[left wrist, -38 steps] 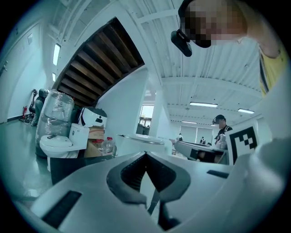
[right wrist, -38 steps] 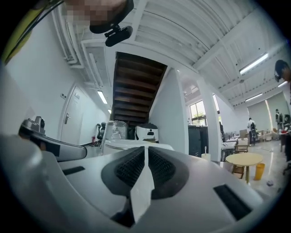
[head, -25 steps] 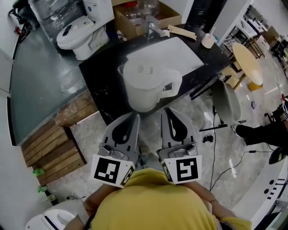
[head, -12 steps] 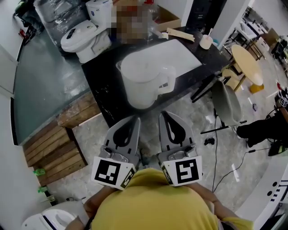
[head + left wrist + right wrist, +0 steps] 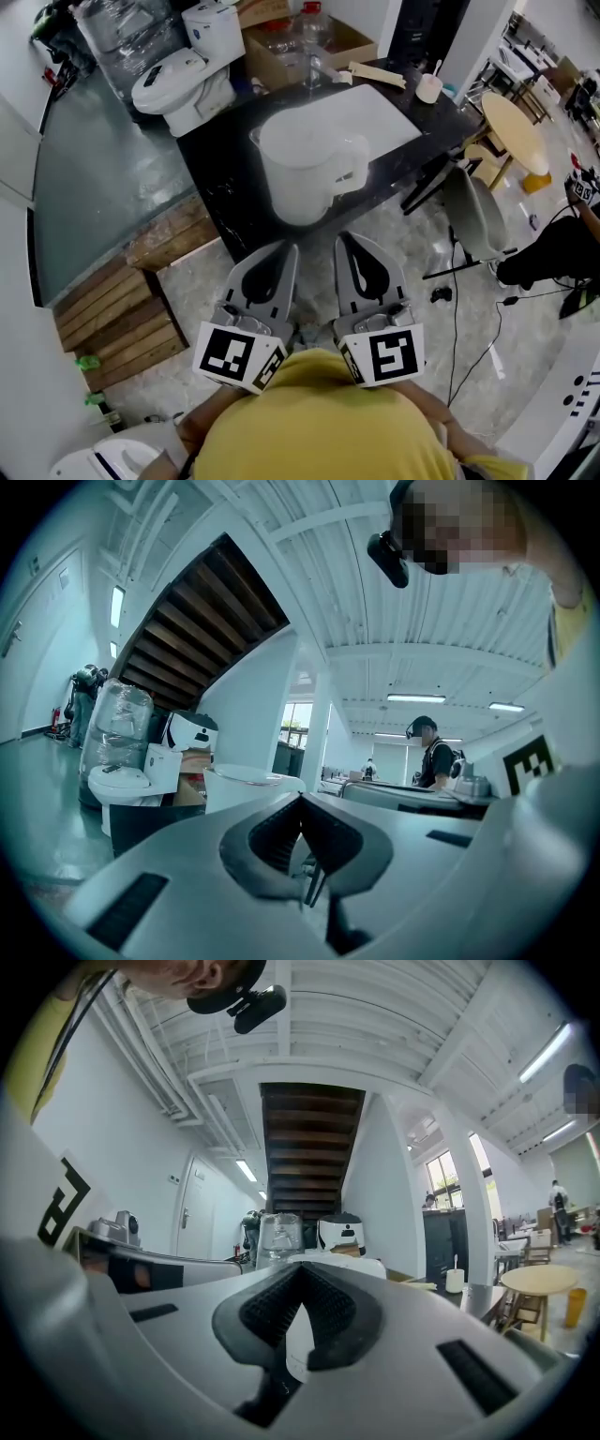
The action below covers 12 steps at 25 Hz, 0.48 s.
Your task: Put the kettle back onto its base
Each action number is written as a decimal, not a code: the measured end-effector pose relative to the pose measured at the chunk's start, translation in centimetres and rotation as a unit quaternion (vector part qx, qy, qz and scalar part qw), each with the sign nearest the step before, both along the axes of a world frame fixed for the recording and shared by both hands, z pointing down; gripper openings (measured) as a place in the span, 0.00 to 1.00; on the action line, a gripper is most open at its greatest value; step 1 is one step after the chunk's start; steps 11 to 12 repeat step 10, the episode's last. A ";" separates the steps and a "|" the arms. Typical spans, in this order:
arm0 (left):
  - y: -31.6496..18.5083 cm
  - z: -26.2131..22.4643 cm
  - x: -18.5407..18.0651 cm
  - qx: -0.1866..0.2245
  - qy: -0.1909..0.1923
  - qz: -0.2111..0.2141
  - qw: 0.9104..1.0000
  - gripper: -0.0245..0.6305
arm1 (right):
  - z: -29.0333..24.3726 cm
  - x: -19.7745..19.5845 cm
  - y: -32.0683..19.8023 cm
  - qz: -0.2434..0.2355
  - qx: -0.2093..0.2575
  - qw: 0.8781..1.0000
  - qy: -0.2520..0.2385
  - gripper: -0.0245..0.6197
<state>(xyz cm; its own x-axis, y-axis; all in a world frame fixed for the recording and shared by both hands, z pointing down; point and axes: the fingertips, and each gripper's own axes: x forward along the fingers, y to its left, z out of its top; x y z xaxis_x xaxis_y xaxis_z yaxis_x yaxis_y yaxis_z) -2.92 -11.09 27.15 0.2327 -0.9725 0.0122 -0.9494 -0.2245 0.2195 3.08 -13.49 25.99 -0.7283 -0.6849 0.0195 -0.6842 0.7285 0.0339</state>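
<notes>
1. The white kettle [image 5: 302,169] stands on the black worktop [image 5: 214,183], near its front edge. Its own body hides what is under it, so no base can be made out.
2. The left hand-held gripper [image 5: 285,247] is just short of the worktop and apart from the kettle, its jaws together and empty.
3. The right hand-held gripper [image 5: 346,238] is beside it, also closed on nothing. In the right gripper view, the jaws cover most of the kettle.
4. A yellow shirt [image 5: 319,422] hides both of the person's hands.
</notes>
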 end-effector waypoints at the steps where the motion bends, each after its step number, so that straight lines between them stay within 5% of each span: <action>1: 0.1 -0.1 -0.1 -0.001 0.000 0.002 1.000 0.05 | -0.1 -0.1 0.1 0.002 -0.001 1.000 0.000 0.06; 12: 0.4 0.5 -0.8 -0.011 0.003 0.020 1.000 0.05 | 1.2 -0.6 0.8 0.019 -0.023 1.000 0.006 0.06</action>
